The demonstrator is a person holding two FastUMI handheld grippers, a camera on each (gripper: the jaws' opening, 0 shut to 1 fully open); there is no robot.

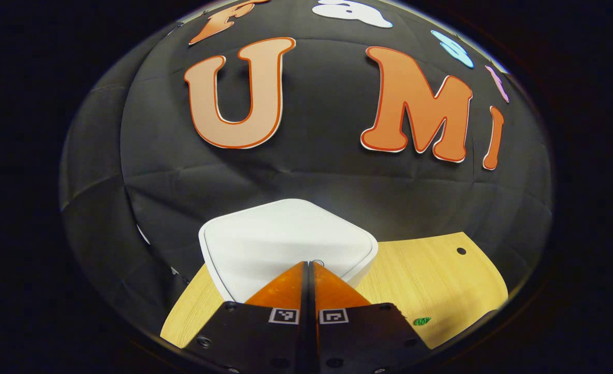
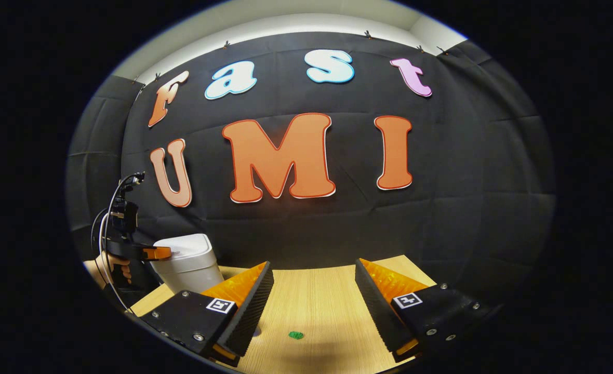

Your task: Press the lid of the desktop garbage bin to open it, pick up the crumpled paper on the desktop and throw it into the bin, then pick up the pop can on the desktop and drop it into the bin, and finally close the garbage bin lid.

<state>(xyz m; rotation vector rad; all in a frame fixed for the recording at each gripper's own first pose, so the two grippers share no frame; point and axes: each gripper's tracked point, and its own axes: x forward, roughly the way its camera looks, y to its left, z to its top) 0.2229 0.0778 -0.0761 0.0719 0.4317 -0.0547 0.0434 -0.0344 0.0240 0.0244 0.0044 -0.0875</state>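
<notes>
Two grippers at the bin, lid down

Two fingers of the left gripper (image 1: 309,266) are lying pressed together with nothing between them, their tips resting over the near edge of the white garbage bin (image 1: 285,239), whose lid is sitting closed. To the right of the bin, the wooden desktop (image 1: 431,280) is showing a small green mark (image 1: 421,321). In the right gripper view, the bin (image 2: 189,262) is standing at the far left with a hand (image 2: 115,269) beside it, while the right gripper (image 2: 311,280) is hanging spread wide over the desktop to the bin's right.
</notes>
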